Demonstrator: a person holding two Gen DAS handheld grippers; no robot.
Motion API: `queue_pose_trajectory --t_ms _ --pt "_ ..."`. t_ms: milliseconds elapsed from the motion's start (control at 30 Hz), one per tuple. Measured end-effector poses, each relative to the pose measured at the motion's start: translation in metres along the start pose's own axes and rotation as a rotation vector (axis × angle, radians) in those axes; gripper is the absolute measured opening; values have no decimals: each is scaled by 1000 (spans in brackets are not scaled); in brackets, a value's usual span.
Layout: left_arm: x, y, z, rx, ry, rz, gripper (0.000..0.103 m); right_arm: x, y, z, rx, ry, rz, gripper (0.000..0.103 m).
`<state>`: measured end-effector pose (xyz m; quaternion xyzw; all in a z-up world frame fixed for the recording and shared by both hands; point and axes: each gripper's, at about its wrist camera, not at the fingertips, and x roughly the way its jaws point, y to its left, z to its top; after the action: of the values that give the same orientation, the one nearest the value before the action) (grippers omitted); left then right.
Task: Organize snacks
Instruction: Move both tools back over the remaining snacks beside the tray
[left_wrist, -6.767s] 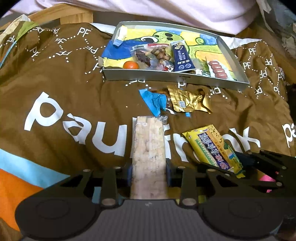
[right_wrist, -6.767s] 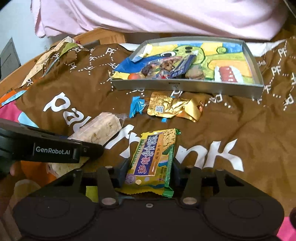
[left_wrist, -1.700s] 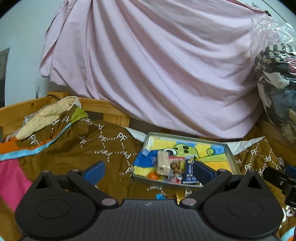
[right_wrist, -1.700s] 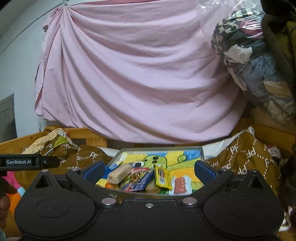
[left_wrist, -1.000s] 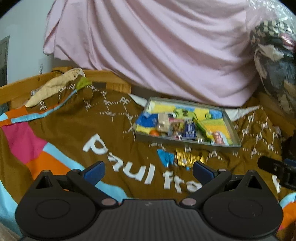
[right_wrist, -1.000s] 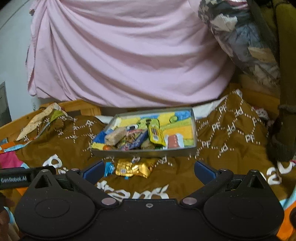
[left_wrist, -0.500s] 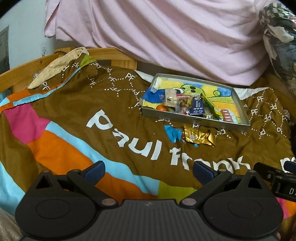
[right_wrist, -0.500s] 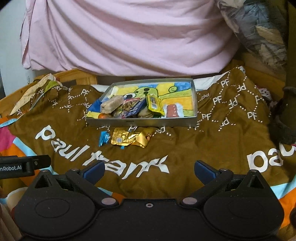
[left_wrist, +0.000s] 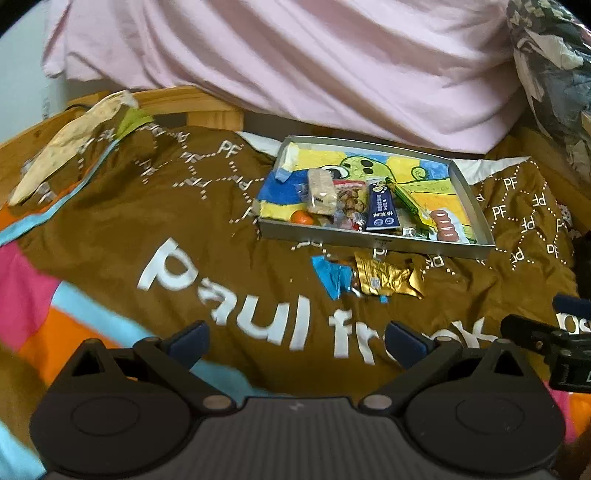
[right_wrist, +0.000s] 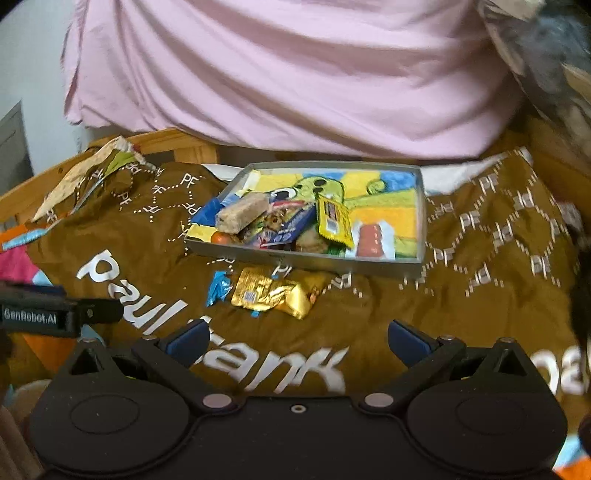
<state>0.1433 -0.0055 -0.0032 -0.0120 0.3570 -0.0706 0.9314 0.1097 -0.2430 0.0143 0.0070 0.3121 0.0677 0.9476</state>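
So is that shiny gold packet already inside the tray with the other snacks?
No, the gold packet lies on the brown blanket just in front of the tray, outside its near wall.

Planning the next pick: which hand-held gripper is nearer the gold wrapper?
Right, roughly; gold wrapper lies just ahead, slightly left. Left hand-held gripper sits farther back, wrapper ahead-right.

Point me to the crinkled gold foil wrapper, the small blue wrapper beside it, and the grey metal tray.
Crinkled gold foil wrapper (right_wrist: 271, 292), right wrist view, its middle.
Small blue wrapper (right_wrist: 218, 287), right wrist view, its centre.
Grey metal tray (right_wrist: 306, 260), right wrist view, near wall.
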Motion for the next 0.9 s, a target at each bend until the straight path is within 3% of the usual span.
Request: queue_pose_trajectory --t_ms 200,500,700,900 --pt "38 4 13 71 -4 -10 103 33 -10 10 -93 -1 64 102" --pt "94 10 31 121 6 -19 103 99 -10 18 -291 34 243 102" --pt "126 18 43 168 -10 -106 103 141 -6 24 -358 60 330 102" --pt "146 23 51 238 -27 -219 103 174 2 30 -450 91 368 94"
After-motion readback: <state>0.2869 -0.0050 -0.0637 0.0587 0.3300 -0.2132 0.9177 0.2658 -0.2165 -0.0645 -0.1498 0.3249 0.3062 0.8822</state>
